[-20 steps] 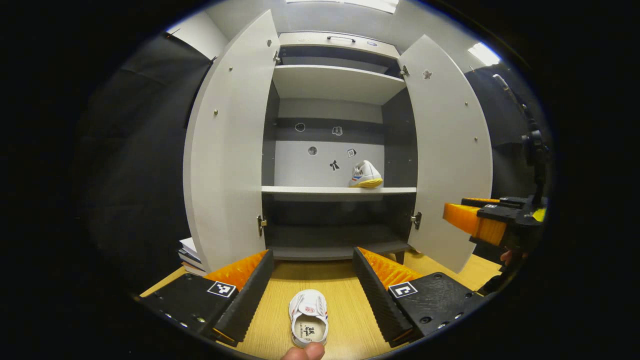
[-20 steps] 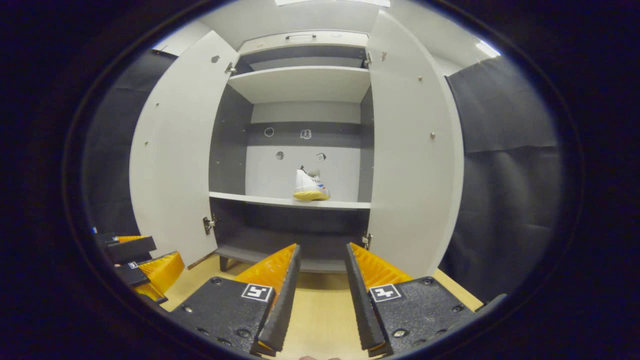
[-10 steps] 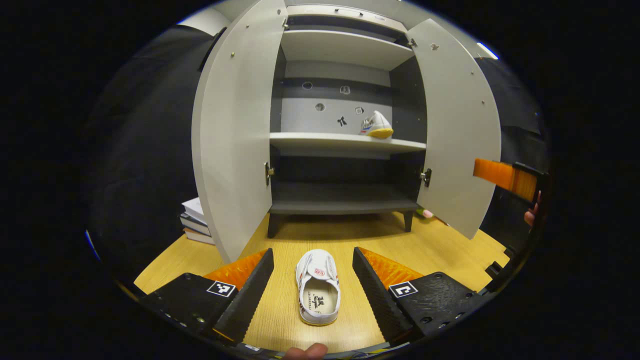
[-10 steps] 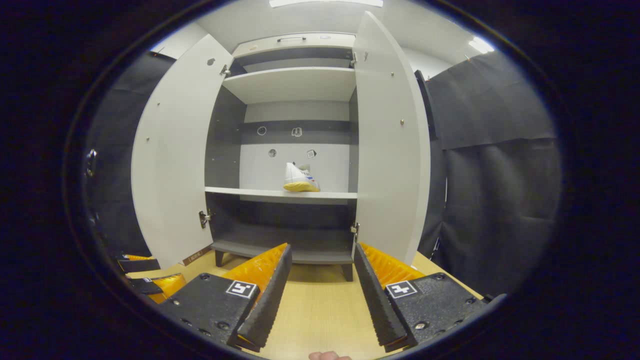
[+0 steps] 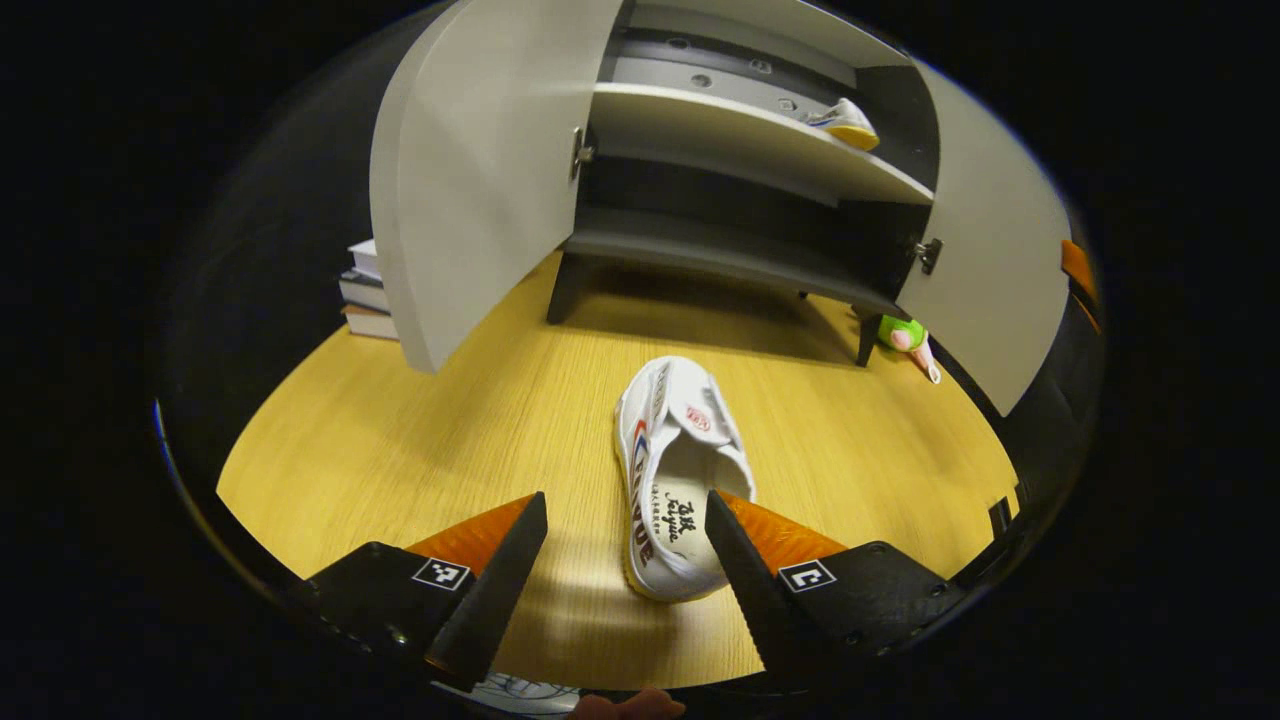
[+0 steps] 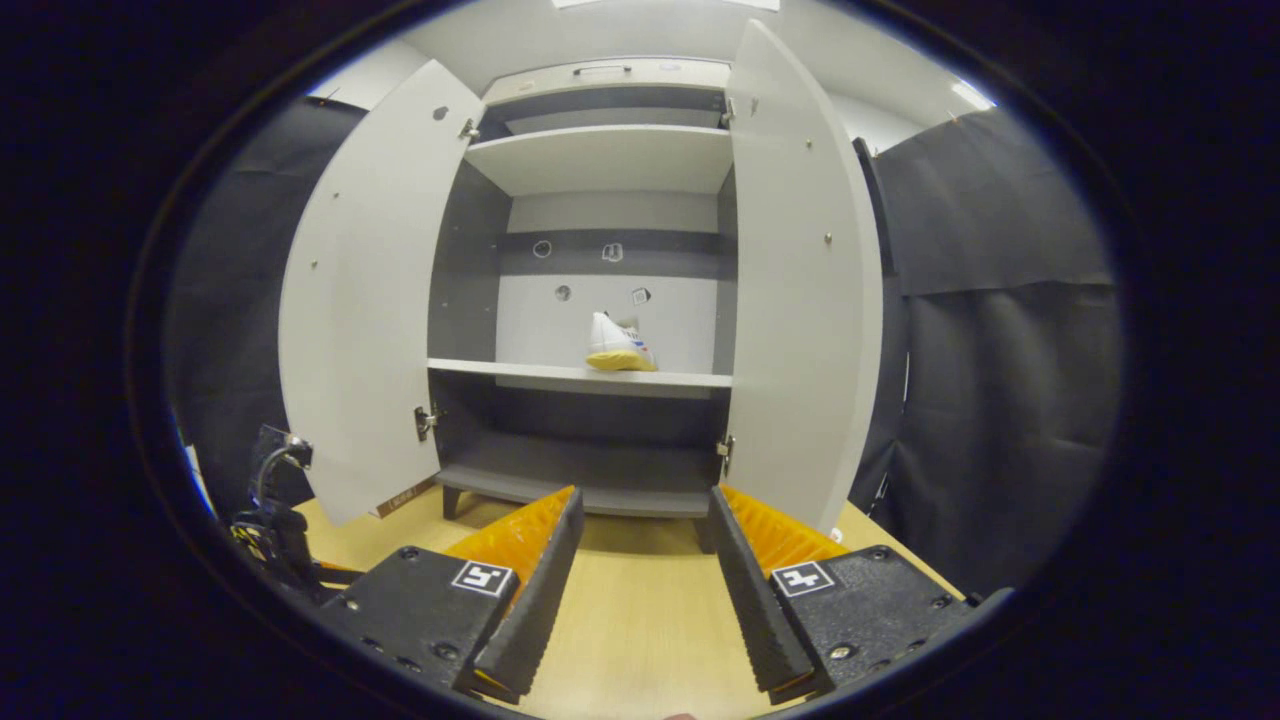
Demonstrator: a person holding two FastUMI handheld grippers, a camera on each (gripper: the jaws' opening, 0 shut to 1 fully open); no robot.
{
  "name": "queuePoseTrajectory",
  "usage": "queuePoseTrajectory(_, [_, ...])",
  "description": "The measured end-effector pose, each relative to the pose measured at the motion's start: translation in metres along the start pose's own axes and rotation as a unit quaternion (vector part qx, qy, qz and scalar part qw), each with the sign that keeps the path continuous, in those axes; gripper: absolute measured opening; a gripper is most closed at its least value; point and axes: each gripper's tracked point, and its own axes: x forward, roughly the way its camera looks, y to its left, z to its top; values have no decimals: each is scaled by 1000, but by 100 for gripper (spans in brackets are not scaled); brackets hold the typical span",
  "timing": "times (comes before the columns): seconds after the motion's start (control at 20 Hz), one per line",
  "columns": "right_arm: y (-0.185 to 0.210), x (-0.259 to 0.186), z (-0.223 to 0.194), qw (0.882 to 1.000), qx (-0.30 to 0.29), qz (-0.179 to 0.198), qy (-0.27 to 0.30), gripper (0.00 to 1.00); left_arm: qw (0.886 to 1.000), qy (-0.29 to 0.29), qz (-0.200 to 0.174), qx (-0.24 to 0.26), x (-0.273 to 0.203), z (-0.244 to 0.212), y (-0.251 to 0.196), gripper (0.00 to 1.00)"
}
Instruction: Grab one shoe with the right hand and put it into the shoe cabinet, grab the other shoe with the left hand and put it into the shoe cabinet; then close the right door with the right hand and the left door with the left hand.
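In the left gripper view, the left gripper (image 5: 625,560) hangs over the wooden bench (image 5: 420,440) with its jaws spread wide. A white shoe (image 5: 675,475) lies on the bench, toe toward the cabinet (image 5: 720,250), its heel partly between the fingers, neither visibly pressing it. Books (image 5: 362,290) are stacked beside the left door (image 5: 480,170). In the right gripper view, the right gripper (image 6: 640,590) is open and holds nothing, facing the cabinet, both doors open. The other shoe (image 6: 618,346) sits on the middle shelf (image 6: 520,372).
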Motion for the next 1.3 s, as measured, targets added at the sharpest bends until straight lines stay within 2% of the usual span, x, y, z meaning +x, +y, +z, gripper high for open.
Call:
queuePoseTrajectory(0.3, [-7,13,-8,1000,-7,-5,16,79,1000,23,16,1,46,-1,13,96])
queuePoseTrajectory(0.6, [-18,21,-10,999,0,-21,27,80,1000,10,-3,-8,75,17,10,95])
queuePoseTrajectory(0.75, [-20,26,-14,999,-3,-26,35,80,1000,4,-1,-7,86,26,13,95])
queuePoseTrajectory(0.85, [-18,30,-16,999,-4,-26,40,80,1000,-1,-14,-3,90,30,8,93])
queuePoseTrajectory(0.9, [-17,32,-17,999,-5,-26,41,80,1000,-3,-16,0,90,31,6,85])
queuePoseTrajectory(1.05, [-14,36,-21,999,-10,-25,45,80,1000,-14,-19,0,94,33,1,76])
queuePoseTrajectory(1.15, [-13,38,-25,998,-13,-24,50,80,1000,-25,-13,1,94,38,-7,60])
queuePoseTrajectory(1.25, [-12,40,-27,998,-15,-25,54,80,999,-33,12,7,98,39,-4,16])
queuePoseTrajectory(1.3, [-11,41,-28,998,-16,-25,54,80,999,-37,17,7,100,40,-3,11])
